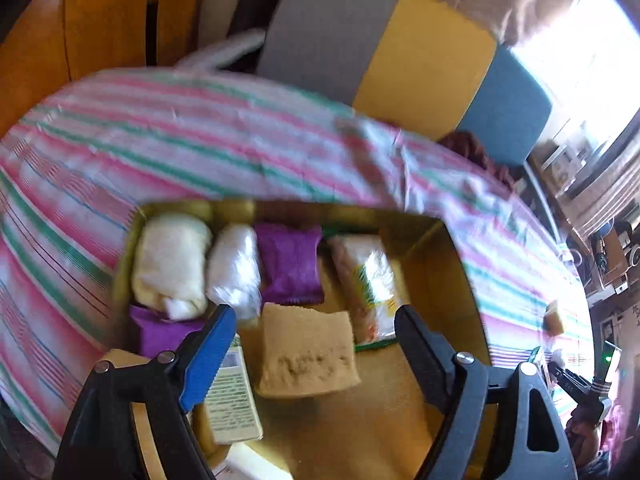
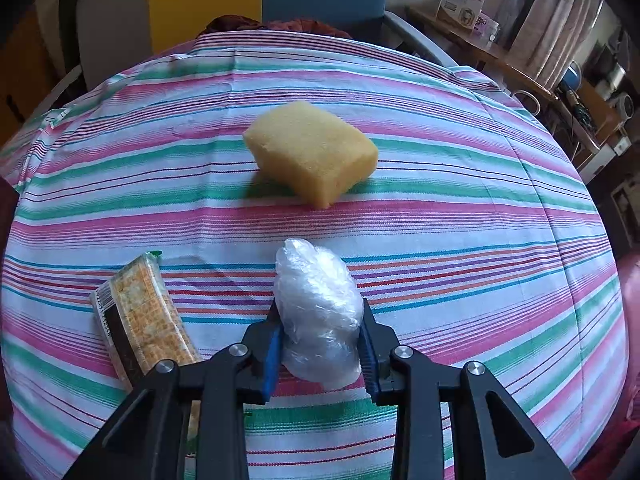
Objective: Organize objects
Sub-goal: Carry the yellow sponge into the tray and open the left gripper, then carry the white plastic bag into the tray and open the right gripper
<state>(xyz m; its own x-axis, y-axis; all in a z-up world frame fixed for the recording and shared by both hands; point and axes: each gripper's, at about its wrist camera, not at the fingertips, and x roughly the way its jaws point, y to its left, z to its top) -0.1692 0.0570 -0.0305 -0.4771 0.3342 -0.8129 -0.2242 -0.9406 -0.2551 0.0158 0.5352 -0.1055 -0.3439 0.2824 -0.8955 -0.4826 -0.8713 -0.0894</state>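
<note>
Tongs of the right hand clamp a crumpled clear plastic bundle from both sides, blue pads pressed into its flanks, just over the striped cloth that covers the tabletop. To the left of that grip a cracker packet lies flat on the cloth, one end running under the tool. Farther off, near the middle of the cloth, a yellow sponge sits alone, well apart from both.

In the left wrist view the left tongs stand wide apart with nothing between the pads, hanging over an open yellow box on the same cloth. A tan sponge lies on the box floor just below the gap, free of both fingers. Beside the blue-padded finger a printed carton lies near the left wall. Beyond the sponge a row fills the far end: a cream cloth roll, a clear plastic bundle, a purple pouch and a printed packet. A second purple pouch shows below the cream roll. The picture is blurred.
</note>
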